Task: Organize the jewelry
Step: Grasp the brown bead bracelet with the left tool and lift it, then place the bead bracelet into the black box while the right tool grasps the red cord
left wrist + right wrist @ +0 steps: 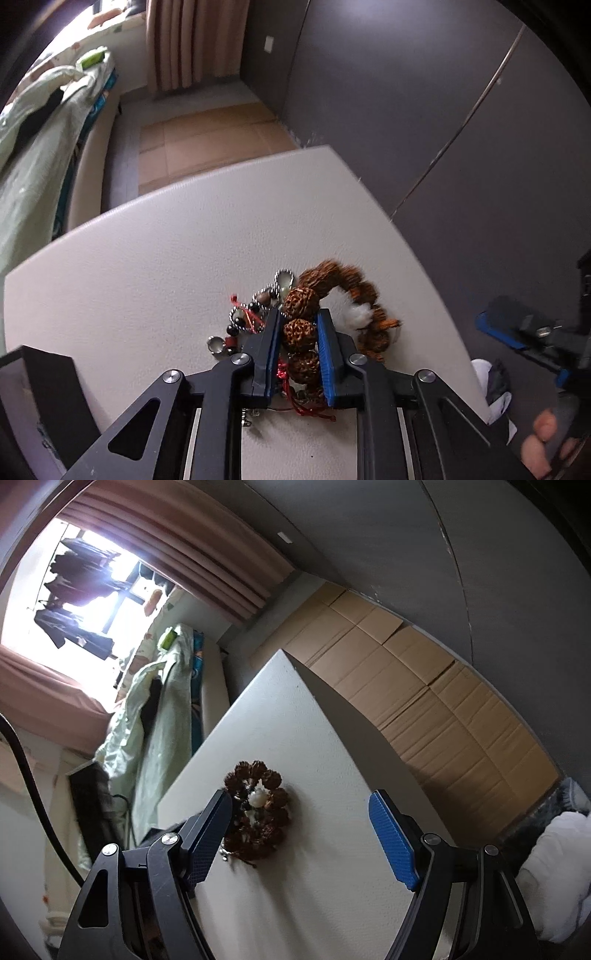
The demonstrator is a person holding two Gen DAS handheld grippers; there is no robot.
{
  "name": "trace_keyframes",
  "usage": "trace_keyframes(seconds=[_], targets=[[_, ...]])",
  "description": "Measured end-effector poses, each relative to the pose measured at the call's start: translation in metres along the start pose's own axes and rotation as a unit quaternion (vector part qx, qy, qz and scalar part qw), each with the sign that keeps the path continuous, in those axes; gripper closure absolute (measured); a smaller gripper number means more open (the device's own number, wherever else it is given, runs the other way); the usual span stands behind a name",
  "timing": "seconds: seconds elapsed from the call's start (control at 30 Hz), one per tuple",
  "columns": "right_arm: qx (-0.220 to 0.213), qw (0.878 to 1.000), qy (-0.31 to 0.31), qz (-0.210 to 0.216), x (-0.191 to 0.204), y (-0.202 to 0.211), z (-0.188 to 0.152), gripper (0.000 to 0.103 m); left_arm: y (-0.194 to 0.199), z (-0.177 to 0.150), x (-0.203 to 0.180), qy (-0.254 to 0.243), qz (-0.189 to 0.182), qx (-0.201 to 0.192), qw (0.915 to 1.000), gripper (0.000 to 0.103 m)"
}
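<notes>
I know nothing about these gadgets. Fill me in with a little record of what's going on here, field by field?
Setting: a white table in a bedroom, with a bed and curtains behind
Jewelry: a brown carved-bead bracelet with a white tuft, tangled with a silver-and-dark-bead chain and red cord
Left gripper: shut on the bracelet's large beads
Right gripper: open, holding nothing, off to the side of the pile
Other: a black box at the table's near left edge
</notes>
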State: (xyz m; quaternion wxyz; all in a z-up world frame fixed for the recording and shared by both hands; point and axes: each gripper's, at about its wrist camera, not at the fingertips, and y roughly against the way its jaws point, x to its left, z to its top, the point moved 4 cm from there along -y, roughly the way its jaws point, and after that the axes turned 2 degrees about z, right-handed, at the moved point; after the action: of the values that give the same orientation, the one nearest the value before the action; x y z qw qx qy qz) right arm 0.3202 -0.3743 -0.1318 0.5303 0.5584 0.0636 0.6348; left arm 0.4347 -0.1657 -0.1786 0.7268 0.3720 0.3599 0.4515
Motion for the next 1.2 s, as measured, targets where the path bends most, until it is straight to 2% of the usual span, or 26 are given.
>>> trace_keyframes(seconds=[0.13, 0.3, 0.47, 0.6, 0.73, 1.03, 1.2], targets=[[0.008, 1.000, 0.011, -0.007, 0.004, -0.006, -0.004, 0.026, 0.019, 0.002, 0.004, 0.013, -0.021, -0.020, 0.9995, 0.083], [0.016, 1.000, 0.026, 0.005, 0.013, -0.011, -0.007, 0.026, 0.043, 0.004, 0.009, 0.031, -0.054, -0.044, 0.9970, 0.083], [0.024, 0.999, 0.045, 0.011, 0.021, -0.018, -0.012, 0.029, 0.074, 0.007, 0.011, 0.036, -0.060, -0.079, 0.9945, 0.083], [0.035, 0.997, 0.064, 0.019, 0.030, -0.025, -0.017, 0.041, 0.094, 0.006, 0.017, 0.042, -0.057, -0.098, 0.9926, 0.083], [0.049, 0.995, 0.088, 0.022, 0.039, -0.034, -0.025, 0.048, 0.112, 0.003, 0.026, 0.052, -0.053, -0.115, 0.9906, 0.083], [0.075, 0.988, 0.138, 0.002, 0.063, -0.059, -0.037, 0.068, 0.140, -0.002, 0.058, 0.083, -0.035, -0.139, 0.9862, 0.083], [0.080, 0.985, 0.155, -0.009, 0.072, -0.071, -0.035, 0.073, 0.149, -0.008, 0.074, 0.097, -0.028, -0.145, 0.9843, 0.083]])
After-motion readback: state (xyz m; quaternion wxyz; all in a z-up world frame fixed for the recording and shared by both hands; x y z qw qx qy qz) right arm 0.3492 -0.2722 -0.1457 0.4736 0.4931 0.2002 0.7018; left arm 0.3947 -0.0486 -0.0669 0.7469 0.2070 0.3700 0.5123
